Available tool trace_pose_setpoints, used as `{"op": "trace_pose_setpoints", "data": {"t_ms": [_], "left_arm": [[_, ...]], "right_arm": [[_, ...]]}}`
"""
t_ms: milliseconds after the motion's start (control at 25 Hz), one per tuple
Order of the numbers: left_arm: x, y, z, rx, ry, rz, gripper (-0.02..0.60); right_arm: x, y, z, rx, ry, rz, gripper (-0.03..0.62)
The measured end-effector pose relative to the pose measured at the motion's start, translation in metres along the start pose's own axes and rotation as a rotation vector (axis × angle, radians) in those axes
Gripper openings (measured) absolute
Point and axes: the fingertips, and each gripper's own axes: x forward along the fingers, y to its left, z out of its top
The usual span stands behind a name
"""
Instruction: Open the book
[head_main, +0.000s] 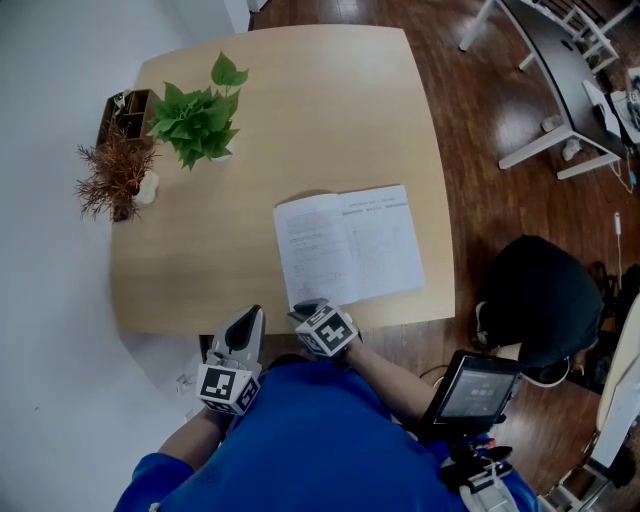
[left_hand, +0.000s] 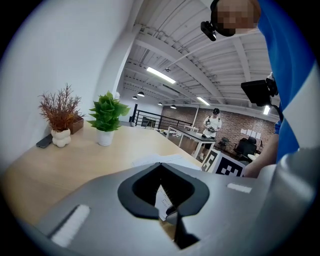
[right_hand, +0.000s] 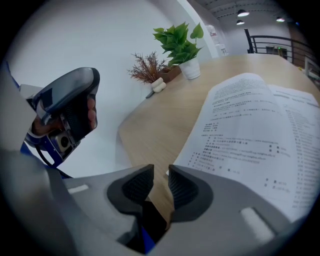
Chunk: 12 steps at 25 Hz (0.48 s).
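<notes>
An open book (head_main: 350, 245) lies flat on the pale wooden table (head_main: 300, 110), toward the near right, with two white printed pages up. My right gripper (head_main: 305, 308) sits at the table's near edge, just short of the book's near left corner. In the right gripper view the jaws (right_hand: 161, 172) stand a little apart with nothing between them, and the left page (right_hand: 260, 115) spreads just beyond. My left gripper (head_main: 255, 312) hangs off the near edge, left of the right one. Its tips (left_hand: 160, 164) meet, shut on nothing, and it points across the table toward the book (left_hand: 155, 161).
A green potted plant (head_main: 200, 120), a dried reddish plant in a white pot (head_main: 115, 180) and a wooden box (head_main: 125, 110) stand at the table's far left. A white wall runs on the left. A black chair (head_main: 540, 300) and a small screen (head_main: 470, 390) are at the right.
</notes>
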Motion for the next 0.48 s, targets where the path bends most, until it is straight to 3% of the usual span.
{"op": "trace_pose_setpoints", "data": {"t_ms": [280, 480], "left_arm": [[0.002, -0.014, 0.001, 0.010, -0.001, -0.022, 0.006], [0.004, -0.022, 0.000, 0.020, -0.007, -0.045, 0.008]], "right_arm": [[-0.008, 0.012, -0.007, -0.022, -0.035, 0.022, 0.083], [-0.025, 0.024, -0.002, -0.077, -0.136, 0.036, 0.083]]}}
